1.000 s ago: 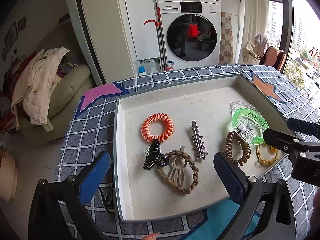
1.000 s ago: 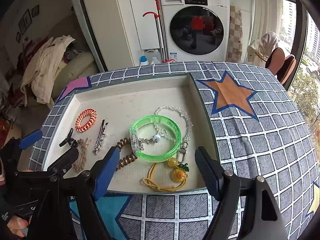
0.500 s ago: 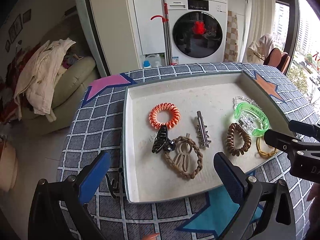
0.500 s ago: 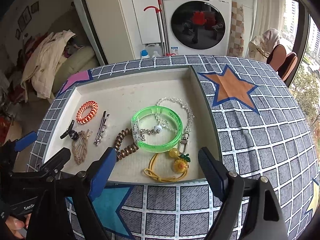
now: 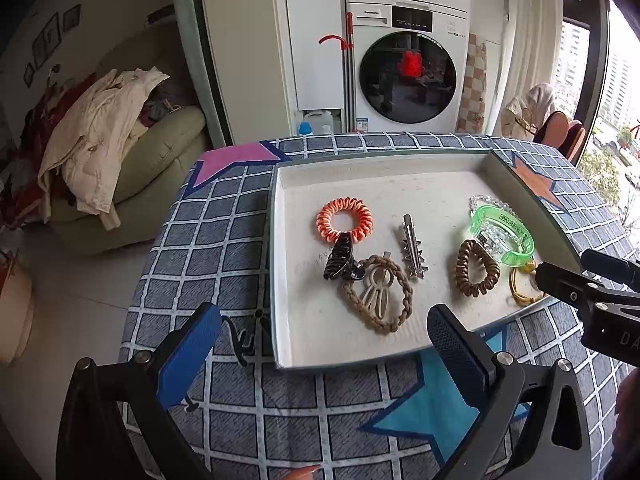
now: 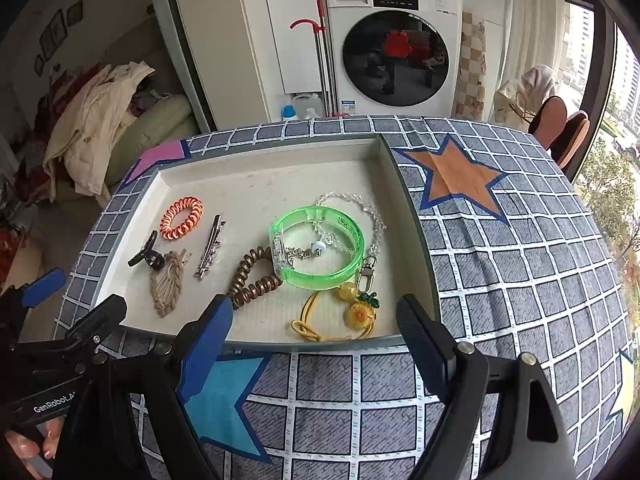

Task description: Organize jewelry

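Note:
A shallow white tray (image 5: pixel 288 360) (image 6: pixel 412 208) on the table holds jewelry: an orange coil hair tie (image 5: pixel 344 220) (image 6: pixel 182 218), a black claw clip (image 5: pixel 340 258) (image 6: pixel 146 254), a tan braided clip (image 5: pixel 378 294) (image 6: pixel 166 284), a silver clip (image 5: pixel 412 246) (image 6: pixel 210 246), a brown coil tie (image 5: pixel 476 268) (image 6: pixel 252 276), a green bangle (image 5: pixel 502 232) (image 6: pixel 318 252), a clear bead chain (image 6: pixel 360 208) and a yellow cord charm (image 6: pixel 354 312). My left gripper (image 5: pixel 320 344) is open and empty before the tray's near left edge. My right gripper (image 6: pixel 314 340) is open and empty at its near right edge.
The round table wears a grey grid cloth with stars (image 6: pixel 456 172). Behind it stand a washing machine (image 5: pixel 404 76), a mop (image 6: pixel 320 52) and a sofa with a coat (image 5: pixel 104 136). Chairs (image 6: pixel 560 128) stand by the window at the right.
Both grippers have drawn back toward me from the tray and risen a little. The tray looks farther away. The jewelry has not moved.

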